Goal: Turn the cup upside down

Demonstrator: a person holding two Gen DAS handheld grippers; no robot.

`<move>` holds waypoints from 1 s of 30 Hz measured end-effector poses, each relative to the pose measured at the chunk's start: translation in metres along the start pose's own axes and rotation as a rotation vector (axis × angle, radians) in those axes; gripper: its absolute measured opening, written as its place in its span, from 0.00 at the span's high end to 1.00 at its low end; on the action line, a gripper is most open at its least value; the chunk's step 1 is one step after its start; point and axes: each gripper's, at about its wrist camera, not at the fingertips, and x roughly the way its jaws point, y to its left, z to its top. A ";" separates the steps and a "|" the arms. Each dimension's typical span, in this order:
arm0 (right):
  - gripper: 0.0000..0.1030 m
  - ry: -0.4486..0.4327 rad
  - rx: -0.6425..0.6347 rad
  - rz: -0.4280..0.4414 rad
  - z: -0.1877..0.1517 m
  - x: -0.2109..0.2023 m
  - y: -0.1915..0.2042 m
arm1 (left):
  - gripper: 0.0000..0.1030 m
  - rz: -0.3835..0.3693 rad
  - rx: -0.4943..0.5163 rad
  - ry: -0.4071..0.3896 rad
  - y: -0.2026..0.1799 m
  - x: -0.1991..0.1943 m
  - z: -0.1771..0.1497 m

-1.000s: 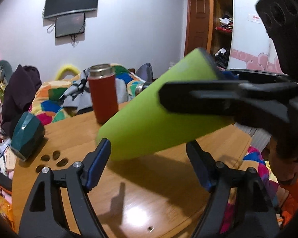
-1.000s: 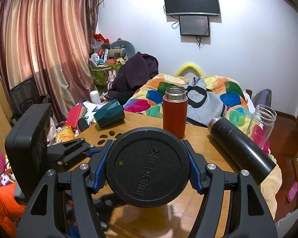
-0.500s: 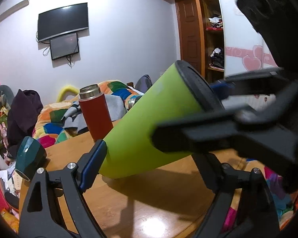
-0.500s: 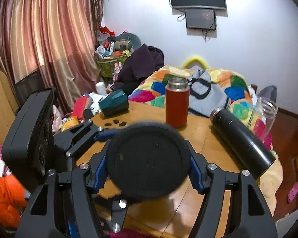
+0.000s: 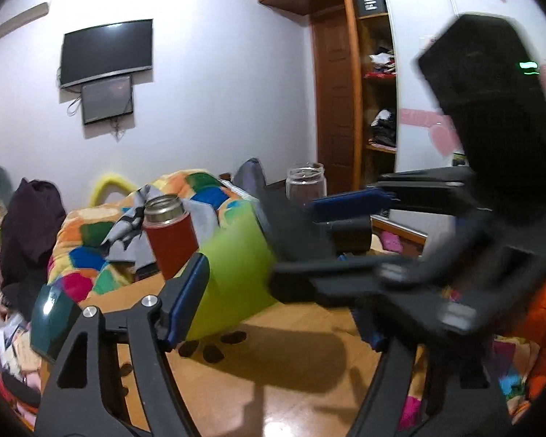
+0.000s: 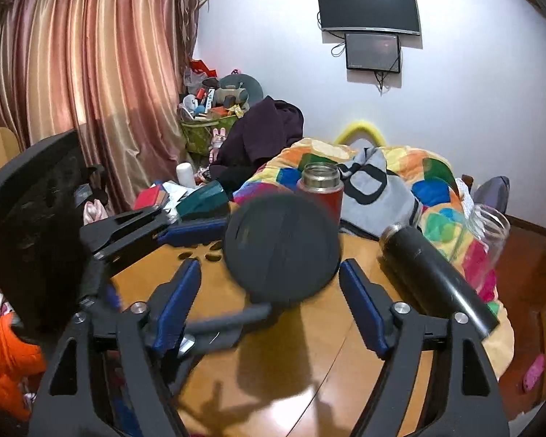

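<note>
- Green cup (image 5: 236, 273) tilted above the wooden surface (image 5: 273, 382), black base (image 6: 282, 247) facing my right wrist view
- My right gripper (image 6: 269, 306): jaws spread, clear of the base
- My left gripper (image 5: 273, 291): one pad on the cup; cannot tell whether its jaws pinch it
- Red flask (image 5: 169, 236) upright, open; contents unseen; glass jar (image 5: 305, 185) looks empty
- Black bottle (image 6: 436, 280) lying down
- Quilted bed (image 6: 418, 189) behind

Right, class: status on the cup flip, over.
Right gripper open. Left gripper around green cup, grip unclear. Cup tilted, not inverted. Red flask close behind.
</note>
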 end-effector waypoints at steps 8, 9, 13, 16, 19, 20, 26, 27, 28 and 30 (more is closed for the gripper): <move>0.43 0.080 0.155 0.129 -0.011 0.036 -0.042 | 0.34 -0.035 -0.003 0.065 0.014 0.011 -0.011; 0.39 0.093 0.157 0.127 -0.014 0.039 -0.044 | 0.35 -0.022 -0.006 0.068 0.016 0.007 -0.015; 0.37 0.156 0.113 0.071 -0.025 0.055 -0.041 | 0.35 0.033 -0.063 0.067 0.037 -0.006 -0.017; 0.31 0.166 0.092 0.084 -0.030 0.053 -0.034 | 0.35 0.085 -0.101 0.062 0.050 -0.015 -0.016; 0.31 0.177 0.050 0.080 -0.036 0.051 -0.021 | 0.37 0.147 -0.124 0.075 0.063 -0.014 -0.015; 0.31 0.190 0.038 0.079 -0.038 0.053 -0.017 | 0.38 0.163 -0.127 0.080 0.066 -0.013 -0.015; 0.29 0.271 -0.019 0.009 -0.050 0.065 -0.002 | 0.52 0.189 -0.143 0.129 0.071 0.004 -0.016; 0.29 0.290 -0.022 0.005 -0.053 0.069 -0.002 | 0.55 0.187 -0.143 0.134 0.070 0.008 -0.016; 0.29 0.300 -0.025 -0.002 -0.055 0.071 -0.001 | 0.56 0.182 -0.141 0.136 0.068 0.010 -0.015; 0.34 0.301 -0.038 -0.028 -0.059 0.072 0.001 | 0.58 0.179 -0.132 0.144 0.066 0.018 -0.014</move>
